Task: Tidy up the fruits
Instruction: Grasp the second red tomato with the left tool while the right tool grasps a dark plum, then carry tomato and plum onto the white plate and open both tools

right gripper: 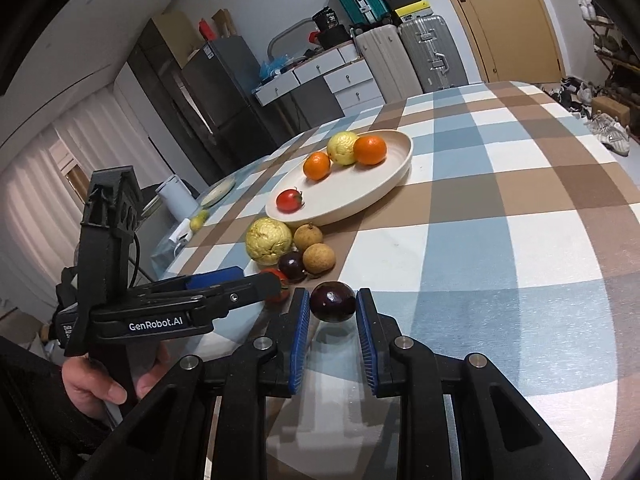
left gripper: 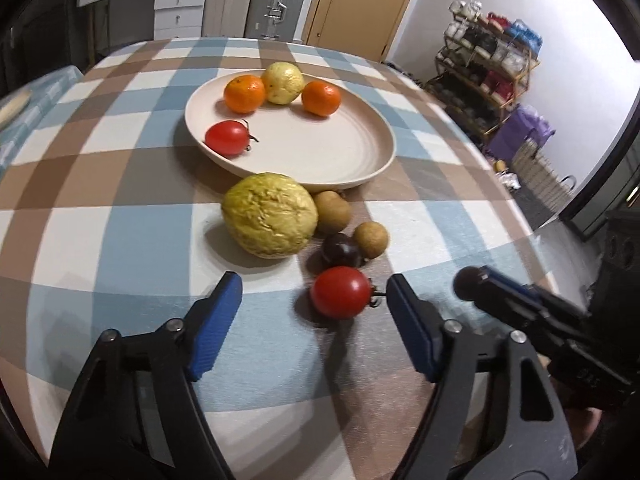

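Observation:
My left gripper is open low over the checked tablecloth, its blue pads astride a red tomato. Only the tomato's stem reaches the right-hand pad. Just beyond lie a dark plum, two brown round fruits and a big yellow fruit. The beige plate behind them holds two oranges, a yellow fruit and another tomato. My right gripper is shut on a second dark plum, held above the cloth to the right of the left gripper.
A person's hand grips the left tool's handle. The table's left edge runs close to the fruit, with a white cup beyond it. Suitcases, drawers and a fridge stand behind the table, and a shoe rack stands to the right.

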`<state>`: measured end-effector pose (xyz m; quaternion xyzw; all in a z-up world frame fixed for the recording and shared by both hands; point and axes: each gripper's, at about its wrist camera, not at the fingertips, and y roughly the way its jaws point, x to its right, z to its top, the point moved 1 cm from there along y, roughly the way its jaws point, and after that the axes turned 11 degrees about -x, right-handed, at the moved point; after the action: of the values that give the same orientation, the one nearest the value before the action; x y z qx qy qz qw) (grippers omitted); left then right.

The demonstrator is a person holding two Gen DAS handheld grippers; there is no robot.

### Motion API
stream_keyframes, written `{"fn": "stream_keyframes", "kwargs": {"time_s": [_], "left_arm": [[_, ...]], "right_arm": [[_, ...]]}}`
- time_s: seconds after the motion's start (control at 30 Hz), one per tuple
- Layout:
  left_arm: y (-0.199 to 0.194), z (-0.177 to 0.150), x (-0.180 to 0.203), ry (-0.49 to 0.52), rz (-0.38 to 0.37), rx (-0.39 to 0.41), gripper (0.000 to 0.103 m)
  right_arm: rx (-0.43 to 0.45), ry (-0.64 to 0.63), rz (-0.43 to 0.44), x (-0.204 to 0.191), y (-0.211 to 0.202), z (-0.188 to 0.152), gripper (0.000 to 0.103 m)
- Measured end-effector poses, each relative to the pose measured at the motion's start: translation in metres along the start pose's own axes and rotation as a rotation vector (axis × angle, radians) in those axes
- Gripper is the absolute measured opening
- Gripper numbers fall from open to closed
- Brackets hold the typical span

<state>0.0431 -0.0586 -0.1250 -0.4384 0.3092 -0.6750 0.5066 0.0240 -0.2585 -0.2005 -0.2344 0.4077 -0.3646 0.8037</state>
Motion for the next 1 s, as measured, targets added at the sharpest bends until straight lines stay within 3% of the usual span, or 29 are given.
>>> {"fn": "stream_keyframes", "kwargs": {"time_s": [0.03, 0.1, 0.27, 0.67, 1.0], "left_arm": [[0.001, 0.0, -0.001, -0.007, -0.011, -0.006, 0.066], [0.001, 0.001, -0.002, -0.014, -0.028, -0.013, 0.049], [-0.002, 0.0, 0.001, 0.004, -0.069, -0.007, 0.029], [-0.011, -0.007, -0.003, 0.006, -0.088, 0.0, 0.028], [-0.04, 0.019, -0.018, 0.027, -0.118, 0.059, 0.028]], "right_arm": [[-0.001, 0.003, 0.004, 0.001, 0.0, -0.001, 0.024], [-0.005, 0.007, 0.004, 0.002, 0.0, -0.002, 0.024], [0.0, 0.011, 0.011, 0.003, -0.001, -0.002, 0.024], [-0.015, 0.025, 0.04, 0.001, 0.0, 0.002, 0.024], [-0.011, 0.009, 0.095, -0.003, 0.013, 0.043, 0.024]]}}
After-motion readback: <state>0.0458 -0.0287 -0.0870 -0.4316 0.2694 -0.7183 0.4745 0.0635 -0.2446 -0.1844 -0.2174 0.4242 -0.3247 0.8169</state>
